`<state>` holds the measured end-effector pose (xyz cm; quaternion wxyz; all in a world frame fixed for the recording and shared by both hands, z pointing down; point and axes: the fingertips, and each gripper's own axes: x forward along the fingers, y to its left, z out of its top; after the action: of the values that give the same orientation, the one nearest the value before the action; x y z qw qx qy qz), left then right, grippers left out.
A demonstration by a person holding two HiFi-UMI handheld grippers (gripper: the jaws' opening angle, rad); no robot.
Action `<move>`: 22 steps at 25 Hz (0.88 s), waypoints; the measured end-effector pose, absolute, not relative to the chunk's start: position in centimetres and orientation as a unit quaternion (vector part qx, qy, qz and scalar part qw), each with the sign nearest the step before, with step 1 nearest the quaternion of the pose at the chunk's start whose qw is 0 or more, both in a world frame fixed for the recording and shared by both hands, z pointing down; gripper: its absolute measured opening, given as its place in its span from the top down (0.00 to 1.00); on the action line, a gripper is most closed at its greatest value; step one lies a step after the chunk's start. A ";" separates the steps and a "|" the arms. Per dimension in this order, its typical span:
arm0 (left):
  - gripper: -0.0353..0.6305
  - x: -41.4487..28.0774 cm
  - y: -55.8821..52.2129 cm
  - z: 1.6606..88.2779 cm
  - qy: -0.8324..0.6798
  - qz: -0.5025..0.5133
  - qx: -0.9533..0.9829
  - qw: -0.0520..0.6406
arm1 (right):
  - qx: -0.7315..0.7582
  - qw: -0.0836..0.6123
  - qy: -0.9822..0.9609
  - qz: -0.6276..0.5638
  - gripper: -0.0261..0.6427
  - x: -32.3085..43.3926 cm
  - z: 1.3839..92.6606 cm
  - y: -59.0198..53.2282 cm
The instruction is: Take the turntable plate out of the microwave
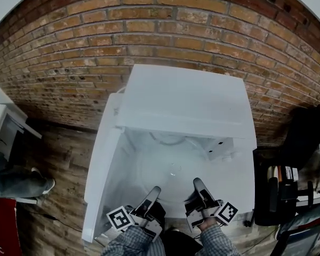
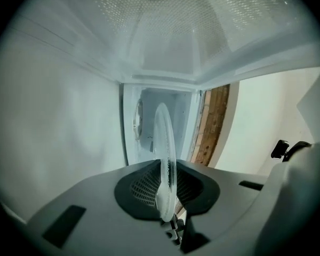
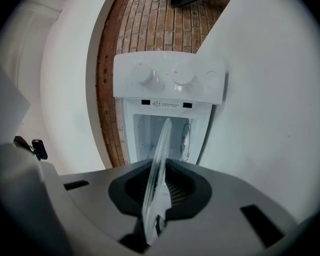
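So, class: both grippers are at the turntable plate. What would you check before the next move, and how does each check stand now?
1. Microwave door swung wide open: ok.
2. Left gripper fingers shut on the turntable plate rim: ok.
3. Right gripper fingers shut on the rim: ok.
4. Both grips on the near edge, spaced apart: ok.
5. Plate clear of the cavity: cannot tell.

Grey plaid sleeves (image 1: 129, 243); left hand-held gripper (image 1: 155, 190), right hand-held gripper (image 1: 197, 182): grey shells (image 2: 85, 207), black ribbed pads (image 2: 144, 188), black-white marker cubes (image 1: 120, 218).
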<state>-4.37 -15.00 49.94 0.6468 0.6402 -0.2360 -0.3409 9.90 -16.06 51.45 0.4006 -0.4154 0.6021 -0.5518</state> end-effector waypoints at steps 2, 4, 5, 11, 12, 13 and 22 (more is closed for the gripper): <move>0.88 -4.2 -13.4 49.7 -0.237 -0.347 0.637 0.647 | -0.415 0.396 0.606 -0.551 0.90 10.1 51.2 -14.6; 0.88 -4.0 -11.7 49.5 -0.238 -0.352 0.636 0.644 | -0.414 0.393 0.612 -0.547 0.90 10.4 50.7 -13.0; 0.88 -3.9 -10.9 49.3 -0.237 -0.354 0.637 0.642 | -0.413 0.393 0.615 -0.545 0.90 10.5 50.5 -12.2; 0.88 -3.0 -5.2 48.0 -0.232 -0.364 0.647 0.629 | -0.405 0.400 0.622 -0.537 0.90 11.3 49.2 -6.6; 0.88 -2.9 -4.2 47.7 -0.232 -0.365 0.647 0.628 | -0.404 0.400 0.623 -0.536 0.90 11.4 48.9 -5.6; 0.88 -2.7 -3.3 47.4 -0.232 -0.366 0.648 0.626 | -0.404 0.401 0.624 -0.536 0.90 11.6 48.7 -4.6; 0.88 -2.3 3.2 44.9 -0.227 -0.378 0.653 0.615 | -0.400 0.402 0.639 -0.520 0.90 12.2 45.8 1.6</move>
<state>-2.31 3.16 44.92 0.6153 0.6533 -0.2273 -0.3780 12.19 1.62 45.77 0.4022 -0.3999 0.6391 -0.5195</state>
